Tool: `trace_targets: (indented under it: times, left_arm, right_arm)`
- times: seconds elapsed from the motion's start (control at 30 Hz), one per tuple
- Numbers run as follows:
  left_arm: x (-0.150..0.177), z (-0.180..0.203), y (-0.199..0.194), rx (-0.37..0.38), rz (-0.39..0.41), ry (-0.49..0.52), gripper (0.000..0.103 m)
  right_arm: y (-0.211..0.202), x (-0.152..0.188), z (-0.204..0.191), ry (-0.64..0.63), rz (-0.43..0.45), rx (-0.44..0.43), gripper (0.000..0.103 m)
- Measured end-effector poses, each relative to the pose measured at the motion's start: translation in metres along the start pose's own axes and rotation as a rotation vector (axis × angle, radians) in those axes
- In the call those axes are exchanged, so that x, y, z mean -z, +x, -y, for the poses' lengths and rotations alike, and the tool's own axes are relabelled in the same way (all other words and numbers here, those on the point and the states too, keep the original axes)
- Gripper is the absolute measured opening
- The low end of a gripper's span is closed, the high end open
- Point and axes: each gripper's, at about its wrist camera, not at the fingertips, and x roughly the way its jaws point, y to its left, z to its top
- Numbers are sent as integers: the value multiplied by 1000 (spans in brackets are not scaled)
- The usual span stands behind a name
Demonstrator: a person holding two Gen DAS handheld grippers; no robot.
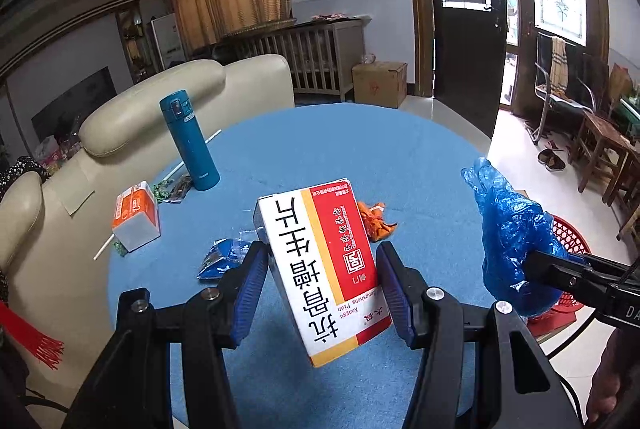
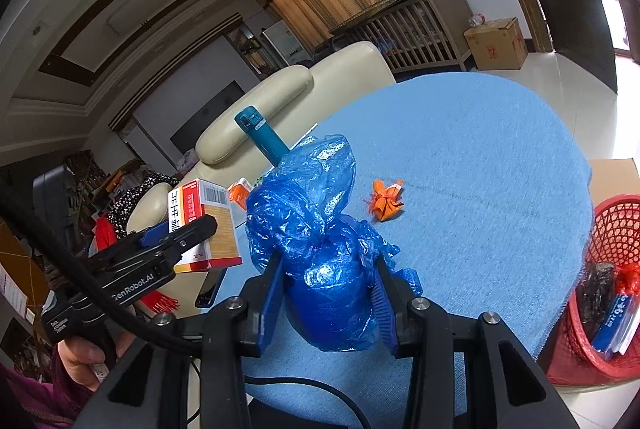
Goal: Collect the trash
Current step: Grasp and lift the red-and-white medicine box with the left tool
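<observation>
Left gripper [image 1: 320,285]: I clamp a red, white and yellow medicine box [image 1: 320,269] between my blue pads, holding it by its two long sides, lifted above the table.
Right gripper [image 2: 326,293]: I grasp a crumpled blue plastic bag [image 2: 320,249] around its lower bulge; the loose top stands free above my fingers.
Table [image 1: 280,145]: round, covered in blue cloth.
Trash left on the table: an orange wrapper [image 2: 386,201] near the middle, a small orange and white carton [image 1: 136,215] with a straw, a blue foil wrapper [image 1: 222,257] just beside my left finger.
Not trash, I judge: a teal flask [image 1: 190,141] standing upright near the far edge.
Basket [image 2: 600,293]: red mesh, on the floor beside the table, on my right, already holding some items.
How the box handles: light, stiff cardboard; likely crushes if squeezed hard, so the side grip suits it.
How the bag handles: soft, slippery, nearly weightless; best pinched at the bunched part.
</observation>
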Motion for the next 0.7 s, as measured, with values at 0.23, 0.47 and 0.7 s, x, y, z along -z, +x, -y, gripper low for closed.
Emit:
trace_targets:
  times: [0.23, 0.47, 0.7]
  left_arm:
    - [7, -6, -7, -13, 5, -2, 58]
    - [11, -11, -13, -14, 15, -17, 58]
    - [11, -7, -13, 6, 19, -13, 58]
  right_arm:
    - [-1, 0, -3, 14, 5, -15, 44]
    - [9, 6, -15, -14, -24, -29, 44]
    - [3, 7, -17, -20, -16, -14, 44]
